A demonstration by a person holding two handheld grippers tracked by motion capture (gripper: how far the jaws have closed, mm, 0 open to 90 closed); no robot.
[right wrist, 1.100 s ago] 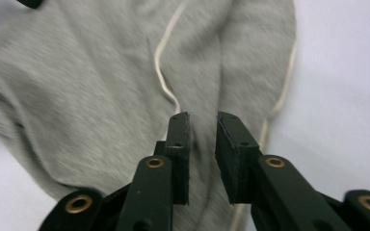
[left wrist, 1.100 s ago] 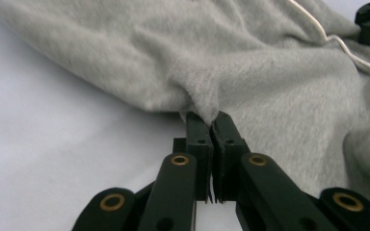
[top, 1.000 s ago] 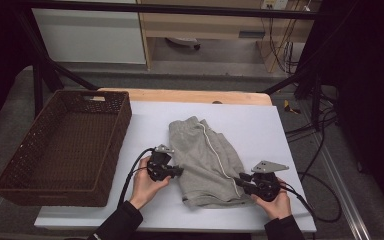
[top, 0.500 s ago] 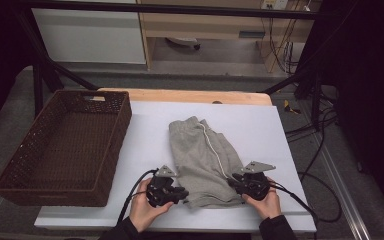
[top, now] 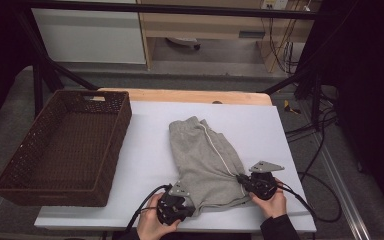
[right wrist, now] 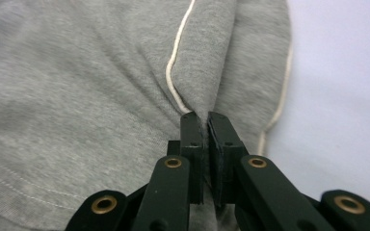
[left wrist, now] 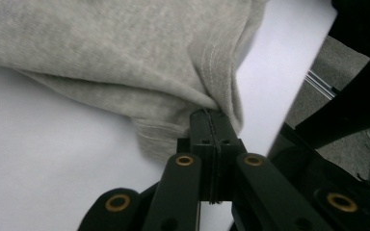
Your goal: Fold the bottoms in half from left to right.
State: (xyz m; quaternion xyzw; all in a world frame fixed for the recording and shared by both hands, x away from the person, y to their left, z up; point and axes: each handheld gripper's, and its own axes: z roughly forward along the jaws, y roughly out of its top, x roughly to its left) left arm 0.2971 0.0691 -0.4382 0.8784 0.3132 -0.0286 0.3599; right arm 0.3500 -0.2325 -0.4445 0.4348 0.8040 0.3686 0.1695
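- Grey shorts (top: 207,157) lie flat on the white table (top: 145,155), right of centre, waistband at the far end, leg hems at the near edge.
- White piping runs down the shorts' right side, from the waistband toward the right gripper.
- Left gripper (top: 176,206) sits at the near-left hem corner of the shorts, close to the table's near edge, left hand (top: 152,225) wrapped around its body.
- Left gripper view: jaws have just been closing and now stand pressed together on a pinch of grey hem fabric; fabric bunches up where it leaves the pads (left wrist: 207,126).
- Right gripper (top: 245,181) sits at the near-right side of the shorts, on the piped seam, right hand (top: 271,202) behind it.
- Right gripper view: jaws have just been closing and are clamped on a fold of grey cloth right beside the white piping; only a thin line of fabric shows between the pads (right wrist: 221,130).
- Both grippers grasp the shorts, one at each near corner, well apart from each other.
- Cloth pulls into creases toward both grip points; the rest lies on the table.
- Brown wicker basket (top: 10,175) stands at the table's left, well apart from the shorts, with a strip of bare table between.
- Cables trail from both grippers off the near edge.
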